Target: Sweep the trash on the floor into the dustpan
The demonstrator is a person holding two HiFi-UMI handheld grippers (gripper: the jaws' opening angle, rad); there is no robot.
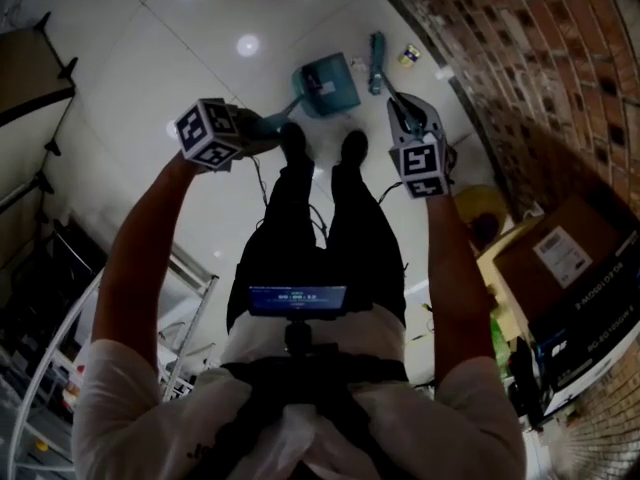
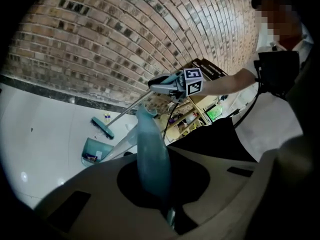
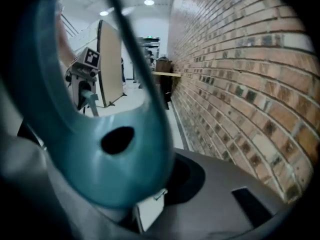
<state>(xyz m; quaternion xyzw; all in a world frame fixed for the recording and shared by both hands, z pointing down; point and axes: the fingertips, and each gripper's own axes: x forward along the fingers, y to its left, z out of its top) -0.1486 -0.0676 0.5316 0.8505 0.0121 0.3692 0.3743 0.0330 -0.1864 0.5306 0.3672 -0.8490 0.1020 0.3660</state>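
The dustpan rests on the white floor, ahead of and below both grippers. Small pieces lie inside the pan. The broom head rests on the floor just beside the dustpan, on the right gripper's side. One small piece of trash lies just beyond the broom head, between it and the base of the brick wall.

Left gripper: jaws closed together on the teal dustpan handle. The handle runs out past the jaws and down to the pan.

Right gripper: jaws clamped on the teal end of the broom handle, at the part with the hanging hole. The pole slopes from this gripper down to the broom head.

Both grippers point forward and downward. The brick wall stands outboard of the right gripper. A cardboard box sits behind that gripper, against the wall.
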